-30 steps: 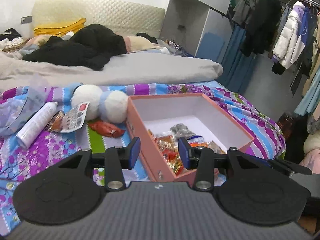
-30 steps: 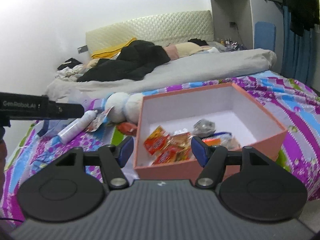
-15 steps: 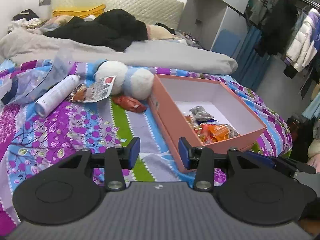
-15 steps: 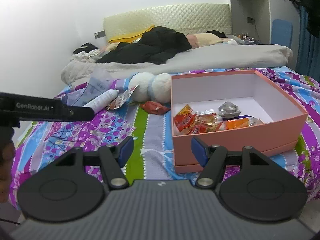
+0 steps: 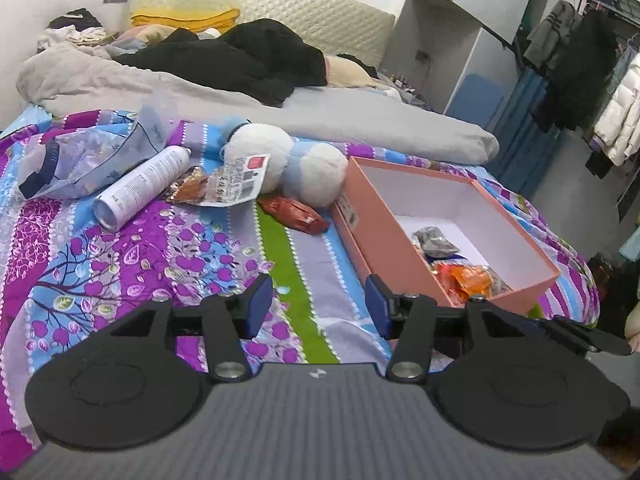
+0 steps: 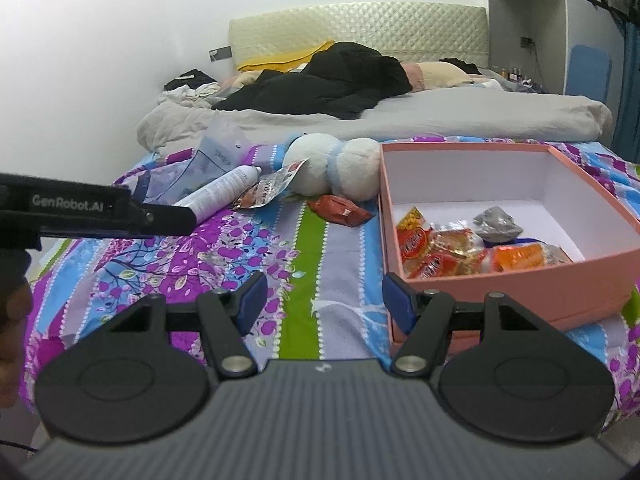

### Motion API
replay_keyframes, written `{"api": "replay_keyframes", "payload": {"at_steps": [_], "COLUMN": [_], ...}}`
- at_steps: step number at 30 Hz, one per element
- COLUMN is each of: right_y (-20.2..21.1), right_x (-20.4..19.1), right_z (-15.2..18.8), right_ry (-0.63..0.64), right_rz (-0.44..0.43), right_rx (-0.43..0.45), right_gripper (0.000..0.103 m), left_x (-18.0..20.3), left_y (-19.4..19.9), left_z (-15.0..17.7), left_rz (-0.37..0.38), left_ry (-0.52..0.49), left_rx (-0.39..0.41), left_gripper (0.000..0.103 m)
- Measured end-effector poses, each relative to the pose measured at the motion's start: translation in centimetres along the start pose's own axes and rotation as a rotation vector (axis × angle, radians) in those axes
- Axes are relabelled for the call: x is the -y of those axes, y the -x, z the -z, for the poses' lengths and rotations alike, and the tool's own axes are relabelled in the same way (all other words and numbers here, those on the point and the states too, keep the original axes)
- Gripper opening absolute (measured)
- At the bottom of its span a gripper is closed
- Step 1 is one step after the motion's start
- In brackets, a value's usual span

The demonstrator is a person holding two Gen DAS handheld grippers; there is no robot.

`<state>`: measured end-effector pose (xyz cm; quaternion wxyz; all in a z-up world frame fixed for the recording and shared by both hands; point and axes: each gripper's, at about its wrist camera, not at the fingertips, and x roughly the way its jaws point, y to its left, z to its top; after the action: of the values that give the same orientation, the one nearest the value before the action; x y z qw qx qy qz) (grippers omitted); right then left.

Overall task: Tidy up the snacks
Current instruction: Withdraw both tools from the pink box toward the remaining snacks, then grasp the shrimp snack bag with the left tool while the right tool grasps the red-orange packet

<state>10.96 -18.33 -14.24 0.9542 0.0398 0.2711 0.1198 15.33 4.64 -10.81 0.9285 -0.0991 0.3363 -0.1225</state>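
**A:** Going from the left, what lay on the bedspread (image 5: 132, 256)?

**B:** A crumpled plastic bag (image 5: 80, 164), then a white spray can (image 5: 140, 186) on its side, touching a snack packet with a printed label (image 5: 224, 188). Next came a white plush toy (image 5: 288, 164), with a red snack packet (image 5: 294, 214) just in front of it, near the wall of the pink box (image 5: 384, 240).

**A:** And the box?

**B:** Open, on the right, with several orange and red snack packs (image 6: 436, 248) gathered in its near corner, probably dropped there as the closest spot.

**A:** The grippers?

**B:** The left gripper (image 5: 318, 306) had just been widening its jaws; nothing was between them, only bedspread below. I'd judge it was readying for the red packet. The right gripper (image 6: 324, 300) also stood open and empty, beside the box's near corner.
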Motion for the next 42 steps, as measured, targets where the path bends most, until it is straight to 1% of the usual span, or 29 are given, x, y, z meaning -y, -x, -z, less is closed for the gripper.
{"api": "replay_keyframes", "payload": {"at_steps": [4, 11, 14, 18, 25, 26, 28, 29, 30, 32, 35, 39, 42], "right_y": [-1.8, -5.5, -7.3, -10.1, -15.4, -16.3, -18.0, -18.8, -19.8, -21.6, -24.5, -27.9, -29.2], "right_x": [-0.5, -1.2, -1.5, -1.9, -3.0, -3.0, -3.0, -2.9, -2.7, -2.5, -2.5, -2.9, -3.5], "right_z": [-0.9, -2.1, -2.3, -2.3, -2.7, -2.8, -3.1, -3.2, -3.4, -3.6, -4.0, -4.3, -4.4], "right_ry": [0.016, 0.034, 0.041, 0.038, 0.061, 0.062, 0.068, 0.069, 0.068, 0.077, 0.126, 0.254, 0.347], "right_rz": [0.008, 0.039, 0.046, 0.045, 0.061, 0.062, 0.072, 0.079, 0.092, 0.114, 0.154, 0.188, 0.218], "right_rx": [0.019, 0.035, 0.033, 0.021, 0.001, -0.004, -0.008, -0.010, -0.018, -0.020, -0.045, -0.093, -0.106], "right_gripper": [0.066, 0.066, 0.066, 0.066, 0.066, 0.066, 0.066, 0.066, 0.066, 0.066, 0.066, 0.066, 0.066], "left_x": [-1.7, -4.9, -6.6, -8.9, -13.0, -13.7, -14.9, -15.6, -16.3, -17.1, -18.3, -19.9, -20.6], "left_y": [-2.3, -6.4, -8.2, -10.9, -15.5, -16.3, -17.7, -18.3, -19.1, -20.5, -22.8, -25.3, -26.7], "left_z": [-0.5, -2.1, -2.7, -3.3, -4.5, -4.6, -4.8, -4.9, -5.0, -5.1, -5.2, -4.7, -4.1], "left_rz": [-0.023, -0.043, -0.038, -0.056, -0.040, -0.032, -0.006, 0.014, 0.036, 0.056, 0.073, 0.135, 0.185], "left_ry": [0.037, 0.099, 0.150, 0.207, 0.337, 0.363, 0.419, 0.450, 0.485, 0.525, 0.587, 0.719, 0.812], "left_rx": [-0.003, 0.021, 0.030, 0.041, 0.045, 0.045, 0.044, 0.050, 0.061, 0.055, 0.022, -0.009, -0.023], "left_gripper": [0.057, 0.057, 0.057, 0.057, 0.057, 0.057, 0.065, 0.071, 0.073, 0.074, 0.074, 0.074, 0.074]}}
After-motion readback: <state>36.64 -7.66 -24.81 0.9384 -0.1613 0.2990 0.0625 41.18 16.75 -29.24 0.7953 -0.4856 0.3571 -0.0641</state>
